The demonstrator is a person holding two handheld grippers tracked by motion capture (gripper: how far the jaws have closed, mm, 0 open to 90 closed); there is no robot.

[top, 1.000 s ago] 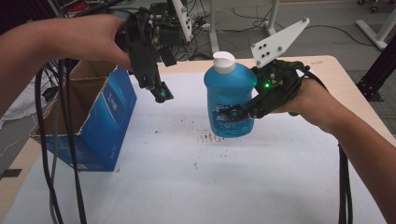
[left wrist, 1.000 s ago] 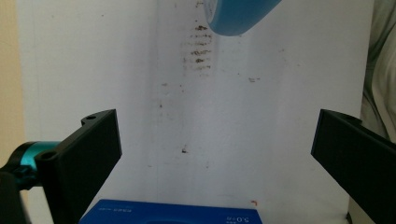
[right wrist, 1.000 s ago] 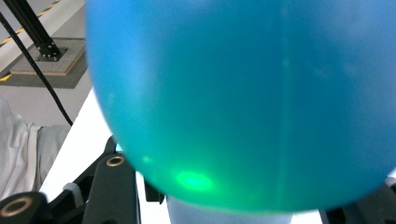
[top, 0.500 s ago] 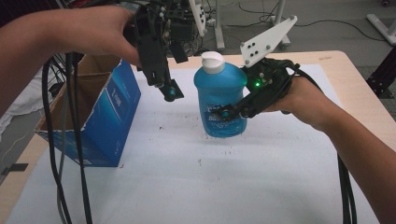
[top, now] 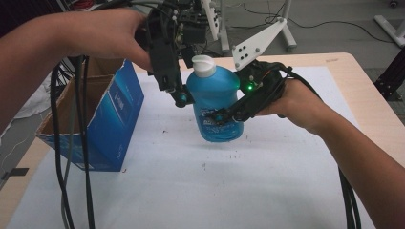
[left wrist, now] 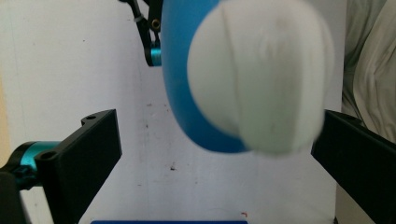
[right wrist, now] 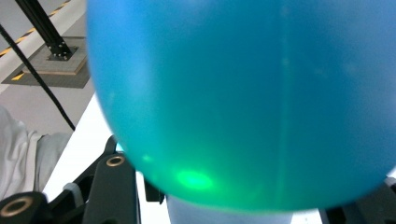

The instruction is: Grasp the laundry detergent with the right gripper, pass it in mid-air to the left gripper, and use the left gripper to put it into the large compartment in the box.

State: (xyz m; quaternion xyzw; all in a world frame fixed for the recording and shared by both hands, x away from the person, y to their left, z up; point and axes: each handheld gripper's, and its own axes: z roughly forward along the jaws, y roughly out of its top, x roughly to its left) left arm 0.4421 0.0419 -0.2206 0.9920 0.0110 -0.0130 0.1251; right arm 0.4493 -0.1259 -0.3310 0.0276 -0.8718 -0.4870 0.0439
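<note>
A blue bottle (top: 212,102) with a white cap (top: 203,66) hangs tilted above the white sheet. My right gripper (top: 224,117) is shut on its labelled lower body from the right. The right gripper view has the blue bottle (right wrist: 243,93) close up between the jaws of the right gripper (right wrist: 238,200). My left gripper (top: 184,98) points down just left of the bottle's neck. In the left gripper view the white cap (left wrist: 257,74) lies between the spread jaws of the left gripper (left wrist: 217,121), with a clear gap on the left side, so it is open.
An open blue cardboard box (top: 110,119) stands at the left of the table. Black cables (top: 71,157) hang down in front of it. A white sheet (top: 215,191) covers the wooden table (top: 363,86). Metal stands are on the floor beyond the far edge.
The right gripper has carried the bottle leftward, up against the left gripper. The left gripper has shifted only slightly, and the cap now sits between its jaws.
</note>
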